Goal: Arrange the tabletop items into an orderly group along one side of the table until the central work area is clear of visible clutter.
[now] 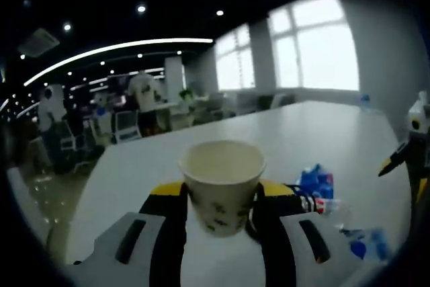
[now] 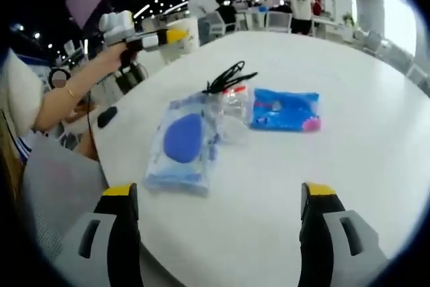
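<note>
My left gripper (image 1: 222,193) is shut on a pale paper cup (image 1: 222,183), upright and lifted above the white table (image 1: 309,132). In the right gripper view a hand holds that left gripper (image 2: 161,37) and the cup (image 2: 185,31) over the table's far left edge. My right gripper (image 2: 219,191) is open with nothing between its jaws, low over the table. Ahead of it lie a clear bag with a blue oval item (image 2: 181,142), a crumpled clear bottle (image 2: 232,109), a black cable (image 2: 228,75) and a blue packet (image 2: 285,109). The blue packet (image 1: 316,181) also lies right of the cup.
The white table (image 2: 363,166) is wide and bare around the cluster. A person's arm (image 2: 74,92) reaches in from the left, where a small black object (image 2: 106,117) sits by the table edge. Office chairs, desks and standing people (image 1: 144,99) fill the background.
</note>
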